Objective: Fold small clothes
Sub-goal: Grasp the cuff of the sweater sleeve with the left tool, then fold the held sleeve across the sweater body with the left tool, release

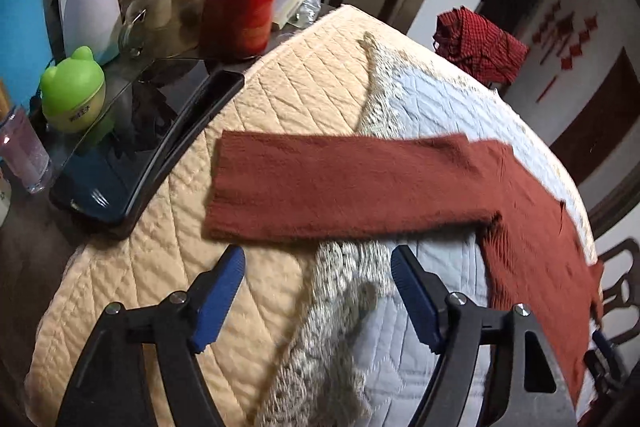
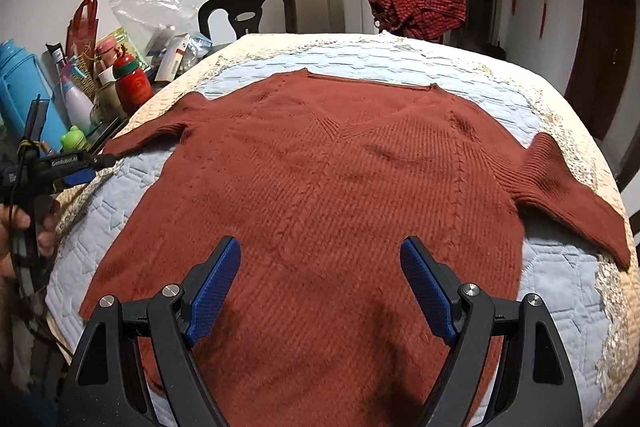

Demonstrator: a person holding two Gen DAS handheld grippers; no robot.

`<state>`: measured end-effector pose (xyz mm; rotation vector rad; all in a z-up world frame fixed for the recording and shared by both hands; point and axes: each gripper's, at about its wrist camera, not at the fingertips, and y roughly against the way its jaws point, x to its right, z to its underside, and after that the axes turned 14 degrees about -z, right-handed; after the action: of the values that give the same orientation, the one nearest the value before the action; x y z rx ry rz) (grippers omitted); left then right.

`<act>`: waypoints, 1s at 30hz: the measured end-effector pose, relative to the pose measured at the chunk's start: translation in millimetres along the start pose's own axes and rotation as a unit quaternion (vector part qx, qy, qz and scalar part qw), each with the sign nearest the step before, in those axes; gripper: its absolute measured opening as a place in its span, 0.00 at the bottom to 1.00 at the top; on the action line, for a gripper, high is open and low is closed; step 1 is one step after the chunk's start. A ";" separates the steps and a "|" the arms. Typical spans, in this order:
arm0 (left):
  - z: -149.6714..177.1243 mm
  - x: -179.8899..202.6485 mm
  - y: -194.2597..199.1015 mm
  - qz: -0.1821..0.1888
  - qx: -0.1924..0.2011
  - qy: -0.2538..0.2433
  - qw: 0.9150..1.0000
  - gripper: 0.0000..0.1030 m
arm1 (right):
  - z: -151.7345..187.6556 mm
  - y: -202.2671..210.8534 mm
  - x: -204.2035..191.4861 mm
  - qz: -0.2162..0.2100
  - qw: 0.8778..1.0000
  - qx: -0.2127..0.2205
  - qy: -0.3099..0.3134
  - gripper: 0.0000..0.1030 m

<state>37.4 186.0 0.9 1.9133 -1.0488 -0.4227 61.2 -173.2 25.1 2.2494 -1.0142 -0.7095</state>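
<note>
Fingers on both grippers stand wide apart and hold nothing. I see the left gripper (image 1: 318, 291) poised just short of the sleeve (image 1: 340, 187), which lies stretched across the quilted mat (image 1: 256, 99). I see the right gripper (image 2: 320, 287) above the sweater (image 2: 328, 167), spread flat on the mat, neckline at the far side. 1 red bottle (image 1: 240, 15) stands on the worktop (image 1: 24, 251) beside the mat.

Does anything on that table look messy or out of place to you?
Not really. The rust sweater lies flat on the quilted mat, sleeves spread. Only a crumpled red checked cloth is heaped at the far edge, unfolded. Both grippers, left and right, are open.
</note>
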 end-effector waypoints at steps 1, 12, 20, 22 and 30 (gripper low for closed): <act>-4.1 -1.3 -3.1 0.004 -0.003 0.008 1.000 0.75 | -0.8 -1.5 0.7 0.000 1.000 -0.001 -0.001 0.80; -18.7 -1.5 -12.5 -0.054 0.011 0.017 0.998 0.29 | -6.3 -7.9 10.5 -0.004 1.000 -0.004 -0.016 0.80; -27.5 -6.5 -8.2 -0.051 0.032 0.018 0.998 0.07 | -9.5 -6.3 10.2 -0.009 1.000 -0.002 -0.009 0.80; -32.8 0.4 2.8 -0.035 0.052 0.011 0.998 0.07 | -9.7 -4.9 10.2 -0.010 1.000 0.001 -0.008 0.80; -55.8 89.4 60.2 0.068 0.125 -0.079 0.987 0.07 | -8.2 0.1 12.3 -0.016 1.000 0.013 -0.013 0.80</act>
<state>95.0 129.4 91.4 2.0367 -1.3840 -0.3831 73.5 -180.6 28.1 2.2894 -1.0064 -0.7462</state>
